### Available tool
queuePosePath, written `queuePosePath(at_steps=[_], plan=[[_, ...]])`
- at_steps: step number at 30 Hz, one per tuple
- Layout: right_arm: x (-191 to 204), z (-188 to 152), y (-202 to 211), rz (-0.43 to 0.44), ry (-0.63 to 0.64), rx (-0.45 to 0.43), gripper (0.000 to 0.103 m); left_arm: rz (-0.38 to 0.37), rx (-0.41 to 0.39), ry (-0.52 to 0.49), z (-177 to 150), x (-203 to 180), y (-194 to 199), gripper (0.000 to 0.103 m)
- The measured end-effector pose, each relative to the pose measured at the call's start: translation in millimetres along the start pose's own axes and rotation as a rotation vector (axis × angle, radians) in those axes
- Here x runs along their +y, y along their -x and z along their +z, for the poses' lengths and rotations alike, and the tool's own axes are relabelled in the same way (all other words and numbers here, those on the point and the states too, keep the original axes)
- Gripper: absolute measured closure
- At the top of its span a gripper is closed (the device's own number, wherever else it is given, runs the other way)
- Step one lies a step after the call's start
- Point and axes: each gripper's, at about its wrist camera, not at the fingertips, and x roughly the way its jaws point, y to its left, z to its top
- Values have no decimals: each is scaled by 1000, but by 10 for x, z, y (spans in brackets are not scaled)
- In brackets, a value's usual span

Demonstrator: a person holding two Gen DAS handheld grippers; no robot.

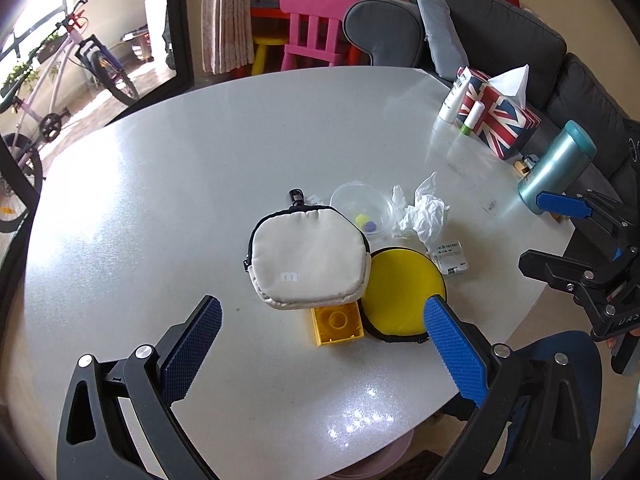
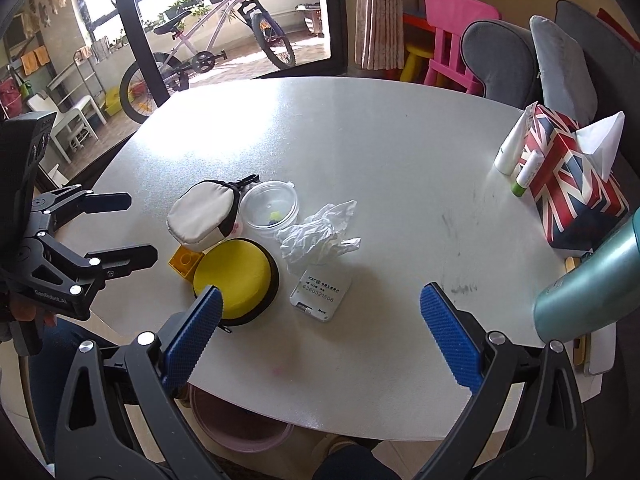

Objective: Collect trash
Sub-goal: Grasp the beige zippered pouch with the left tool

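Observation:
A crumpled white tissue (image 1: 422, 214) lies on the white table (image 1: 200, 184), right of a clear plastic tub (image 1: 362, 210); it also shows in the right wrist view (image 2: 320, 232). My left gripper (image 1: 322, 344) is open and empty, hovering near the table's front edge before a beige pouch (image 1: 308, 258). My right gripper (image 2: 320, 332) is open and empty, above the table's front edge, short of the tissue and a small white card (image 2: 320, 294). A pink bin (image 2: 240, 424) sits on the floor under the table edge.
A yellow round case (image 1: 402, 292) and a yellow toy brick (image 1: 338, 324) lie by the pouch. A Union Jack tissue box (image 2: 568, 176), small tubes (image 2: 510, 148) and a teal flask (image 2: 592, 280) stand at the right. A grey sofa and pink chair stand behind.

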Motion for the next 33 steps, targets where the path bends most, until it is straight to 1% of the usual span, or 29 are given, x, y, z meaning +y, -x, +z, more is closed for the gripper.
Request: queuePosePath(at_steps=[6,9,15,22,23,24,28,33], plan=[[-63,2,-98,-4,-9,16,6,-9,49,18,88,31,-259,6],[-104,-4,-145,-9,-13,24,6,-3,70,23,132,40,-375,6],[-161,-7,-231,-9,-21,34,6,8,84,66,186,112,-545,6],[-171,13,-310,-6,-21,41,6,-15,91,85,206,158,-619,7],[-165,20,-320,-5,-19,41,6,-17,92,83,205,158,-623,10],[-158,27,-329,-4,-18,41,6,-20,92,83,212,158,-633,16],[-141,52,-362,-2,-14,42,6,-28,85,70,214,147,-626,18],[-126,71,-389,-2,-12,45,6,-19,71,57,217,147,-596,22]])
